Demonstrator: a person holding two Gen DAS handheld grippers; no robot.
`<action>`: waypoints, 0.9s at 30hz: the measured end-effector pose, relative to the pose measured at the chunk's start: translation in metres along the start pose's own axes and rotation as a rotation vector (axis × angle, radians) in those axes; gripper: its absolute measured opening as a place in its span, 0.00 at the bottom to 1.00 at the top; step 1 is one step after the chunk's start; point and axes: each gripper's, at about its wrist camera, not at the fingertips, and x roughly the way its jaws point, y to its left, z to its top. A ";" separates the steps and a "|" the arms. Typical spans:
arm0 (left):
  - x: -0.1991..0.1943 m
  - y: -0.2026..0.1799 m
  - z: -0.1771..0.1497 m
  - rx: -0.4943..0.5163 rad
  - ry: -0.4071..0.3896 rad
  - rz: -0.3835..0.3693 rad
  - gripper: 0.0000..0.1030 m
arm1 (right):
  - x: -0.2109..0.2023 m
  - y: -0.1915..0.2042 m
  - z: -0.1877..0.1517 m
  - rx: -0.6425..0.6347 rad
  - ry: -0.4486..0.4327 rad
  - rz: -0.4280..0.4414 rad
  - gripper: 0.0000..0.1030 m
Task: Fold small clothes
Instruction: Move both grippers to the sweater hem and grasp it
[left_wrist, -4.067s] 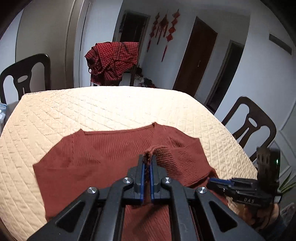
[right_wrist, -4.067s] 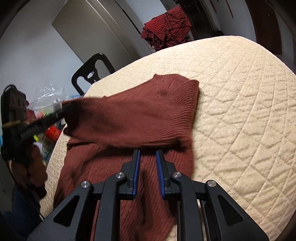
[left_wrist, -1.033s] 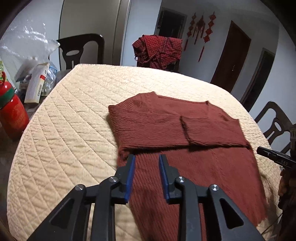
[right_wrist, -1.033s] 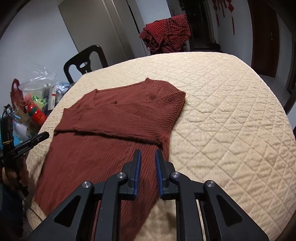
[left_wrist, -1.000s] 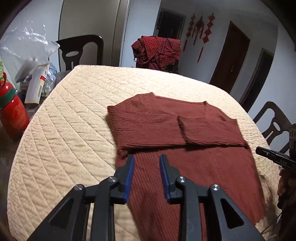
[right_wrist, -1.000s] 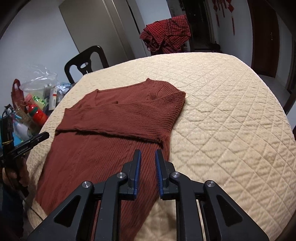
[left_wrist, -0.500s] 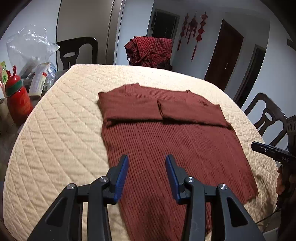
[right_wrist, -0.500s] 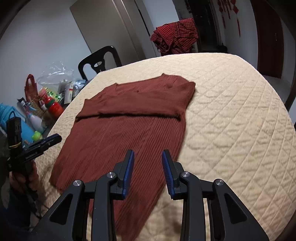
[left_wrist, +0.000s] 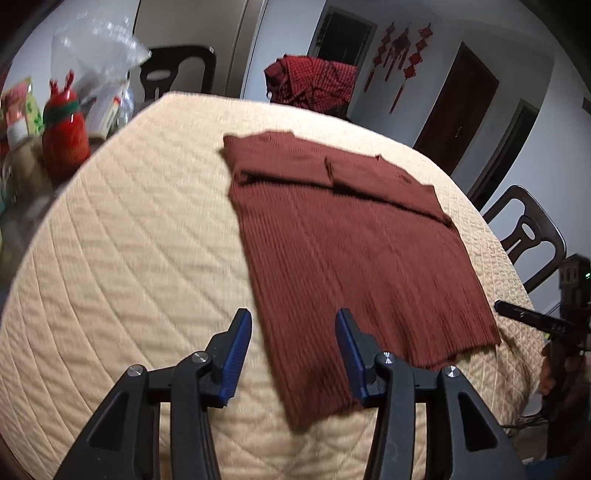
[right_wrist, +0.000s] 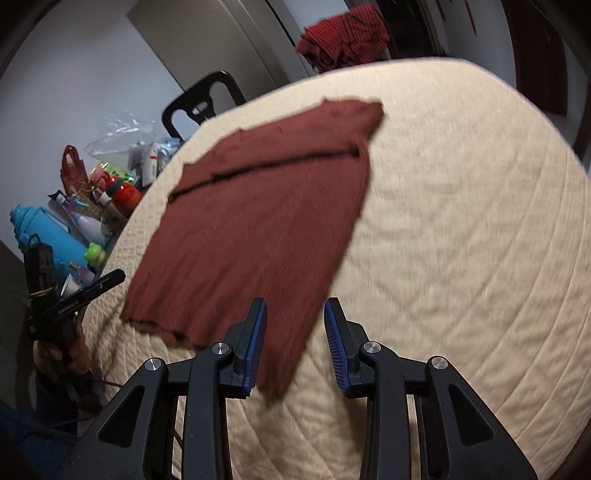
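Two grippers, left (left_wrist: 293, 341) and right (right_wrist: 295, 334), fingers apart and empty, poised at the sweater's (left_wrist: 354, 240) hem corners on the counter (left_wrist: 129, 240); next, clamp both corners and fold upward.

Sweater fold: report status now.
Left hand-held gripper just opened wider, empty; right hand-held gripper open, empty. Rust-red sweater flat, sleeves folded across. Near hem unobstructed.

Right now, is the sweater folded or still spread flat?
Partly folded. The rust sweater lies flat on the quilted table cover; both sleeves are folded across its upper part, while the body and hem remain spread out.
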 end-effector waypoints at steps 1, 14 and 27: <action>0.002 0.001 -0.004 -0.014 0.013 -0.009 0.48 | 0.001 -0.002 -0.004 0.015 0.007 0.007 0.32; 0.004 -0.002 -0.024 -0.132 0.018 -0.130 0.49 | 0.005 0.002 -0.015 0.090 0.016 0.148 0.42; 0.018 -0.005 -0.013 -0.176 0.010 -0.157 0.47 | 0.027 0.004 -0.007 0.139 0.036 0.249 0.18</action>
